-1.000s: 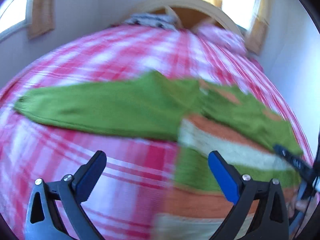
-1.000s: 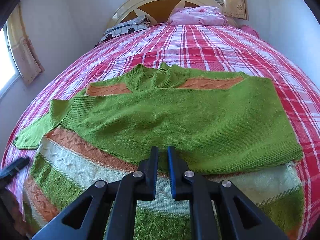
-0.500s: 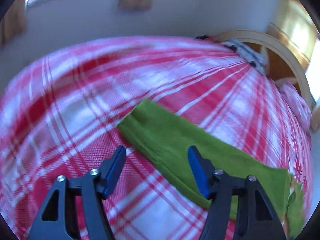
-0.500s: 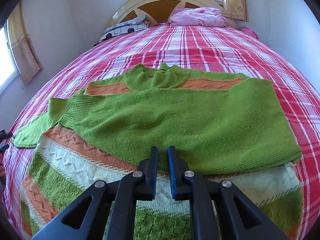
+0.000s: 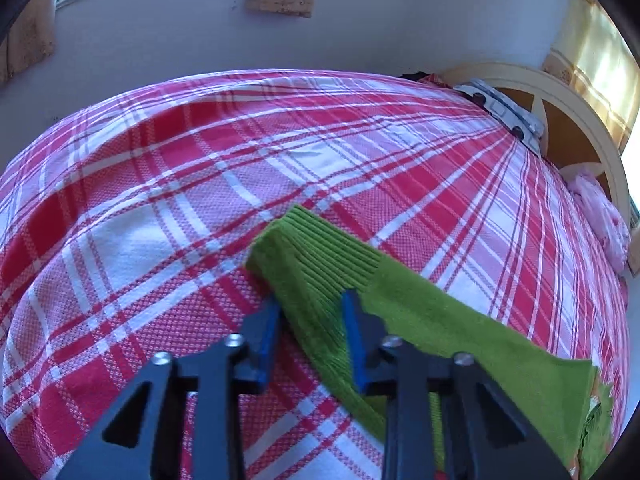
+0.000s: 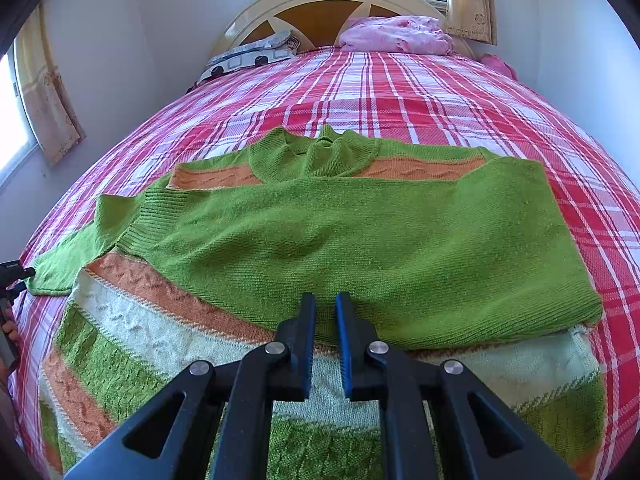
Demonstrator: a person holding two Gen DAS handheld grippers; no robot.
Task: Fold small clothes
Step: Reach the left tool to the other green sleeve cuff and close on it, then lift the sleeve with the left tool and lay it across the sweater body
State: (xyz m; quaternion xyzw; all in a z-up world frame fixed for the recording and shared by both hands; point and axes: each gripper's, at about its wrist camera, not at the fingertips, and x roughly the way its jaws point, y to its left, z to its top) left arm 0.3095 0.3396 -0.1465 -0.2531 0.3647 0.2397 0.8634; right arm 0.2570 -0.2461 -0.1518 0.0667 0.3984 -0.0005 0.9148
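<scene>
While the green sweater [image 6: 360,240] lies flat on the red and white plaid bedspread [image 6: 400,92], its right sleeve is already folded across the chest, covering most of the upper body, with the orange, cream and green stripes of the lower half showing below it. The other sleeve [image 5: 440,320] stretches out sideways onto the bedspread, and that's where the left gripper [image 5: 310,312] is: its blue pads sit on either side of the ribbed cuff [image 5: 320,252], and the jaws are closing in on the knit, which bunches up a bit between them. Can't really tell yet if the pads are pressing hard or just touching the fabric. The right gripper [image 6: 326,312] hangs just over the bottom edge of the folded sleeve, jaws nearly together with only a thin gap and nothing caught in them. In the right wrist view you can spot the left gripper's black tip at the far left edge, right by the end of the outstretched sleeve. Up at the head of the bed sit a pink bundle of cloth [image 6: 396,36] and a patterned pillow [image 6: 252,56] against the cream headboard [image 6: 320,0], well away from the sweater.
</scene>
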